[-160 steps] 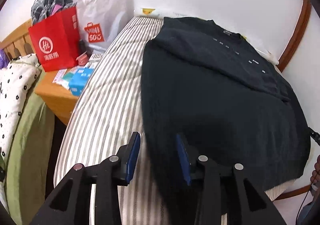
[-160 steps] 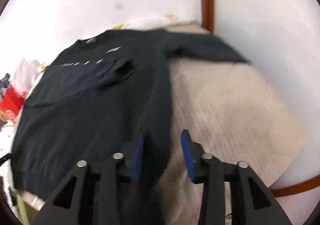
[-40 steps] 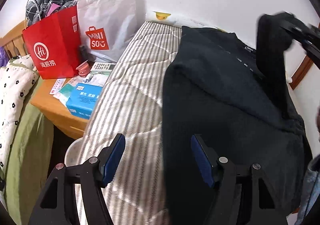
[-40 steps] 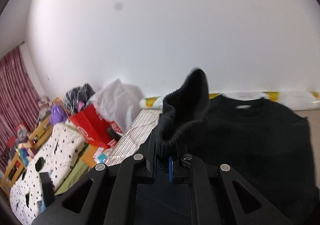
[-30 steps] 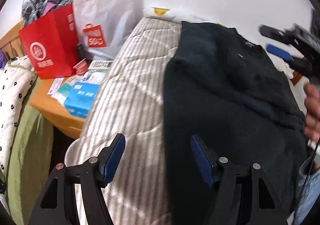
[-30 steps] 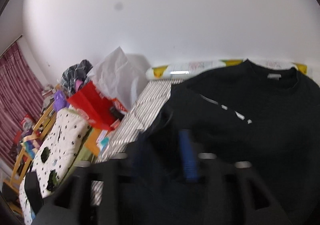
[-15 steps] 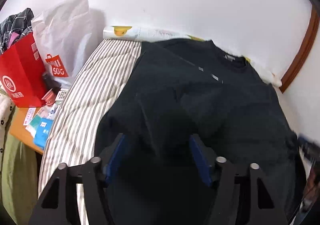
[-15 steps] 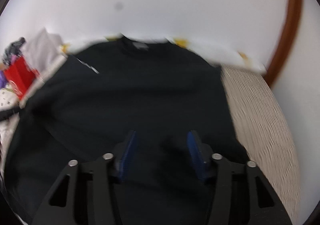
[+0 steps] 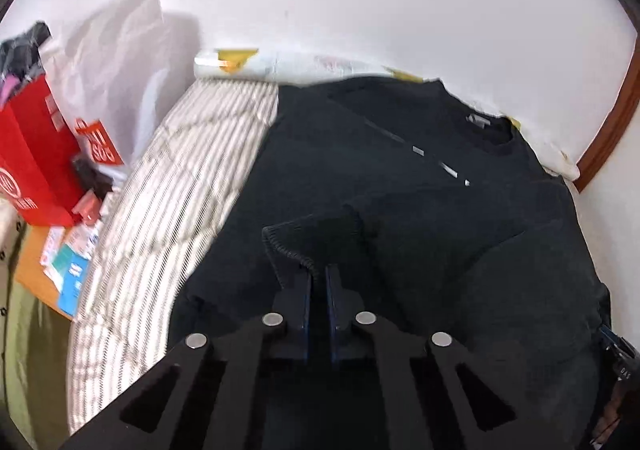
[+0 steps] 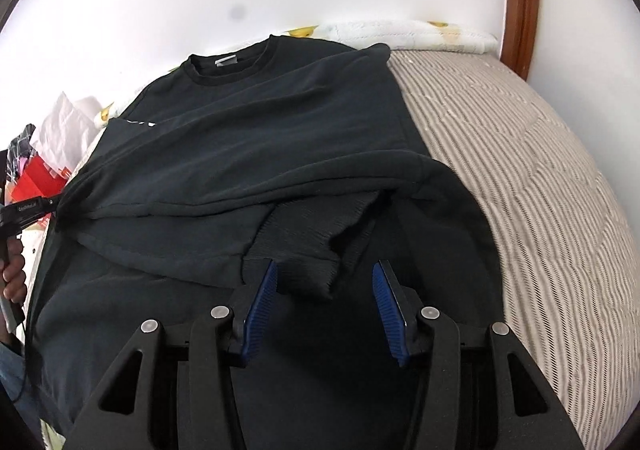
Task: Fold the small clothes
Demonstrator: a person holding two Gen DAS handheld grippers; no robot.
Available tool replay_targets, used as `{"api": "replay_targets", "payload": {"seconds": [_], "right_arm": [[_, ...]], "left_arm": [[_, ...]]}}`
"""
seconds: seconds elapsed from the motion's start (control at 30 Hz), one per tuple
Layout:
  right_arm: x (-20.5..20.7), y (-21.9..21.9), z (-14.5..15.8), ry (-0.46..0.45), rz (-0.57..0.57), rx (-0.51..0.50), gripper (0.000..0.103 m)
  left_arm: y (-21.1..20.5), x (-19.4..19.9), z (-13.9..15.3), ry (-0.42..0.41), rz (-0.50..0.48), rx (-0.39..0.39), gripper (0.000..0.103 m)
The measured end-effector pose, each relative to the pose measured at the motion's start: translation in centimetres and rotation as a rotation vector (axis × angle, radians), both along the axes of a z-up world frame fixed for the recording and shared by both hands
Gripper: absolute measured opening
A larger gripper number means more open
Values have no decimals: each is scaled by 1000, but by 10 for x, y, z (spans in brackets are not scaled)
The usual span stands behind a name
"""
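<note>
Nearest us, our left gripper (image 9: 318,282) is clamped on the ribbed cuff (image 9: 288,240) of the black sweatshirt (image 9: 420,218), which covers the near and middle bed (image 10: 520,154) up to the wall edge. Our right gripper (image 10: 324,282) stands apart, its pads gripping nothing, the other cuff (image 10: 304,246) lying loose between them. That thin pinch could slip, or drag the folded sleeves crooked. Only the left view shows the red bag (image 9: 36,154) beside the bed; only the right shows the bare far corner.
</note>
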State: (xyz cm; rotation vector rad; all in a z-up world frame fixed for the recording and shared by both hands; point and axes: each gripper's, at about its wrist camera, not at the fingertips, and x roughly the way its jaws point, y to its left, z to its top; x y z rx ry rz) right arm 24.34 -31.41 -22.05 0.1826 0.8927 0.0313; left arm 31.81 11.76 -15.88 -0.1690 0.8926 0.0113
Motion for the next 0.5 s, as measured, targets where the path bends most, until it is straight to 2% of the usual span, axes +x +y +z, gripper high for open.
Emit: {"api": "replay_targets", "payload": {"seconds": [0.07, 0.1, 0.13, 0.17, 0.3, 0.43, 0.5], "right_arm": [[7, 5, -1, 3, 4, 5, 40], [10, 9, -1, -8, 2, -17, 30], [11, 11, 0, -16, -14, -59, 10], [13, 13, 0, -24, -19, -101, 5], [9, -5, 11, -74, -40, -12, 3], [12, -6, 4, -51, -59, -81, 2], [13, -9, 1, -27, -70, -71, 1]], "left_arm": [[3, -1, 10, -30, 10, 4, 6], [6, -2, 14, -42, 15, 3, 6], [8, -1, 17, -53, 21, 5, 6], [11, -1, 20, -64, 27, 10, 6], [18, 3, 21, -68, 41, 55, 5], [20, 7, 9, -37, 49, 68, 5], [19, 6, 3, -15, 41, 63, 6]]}}
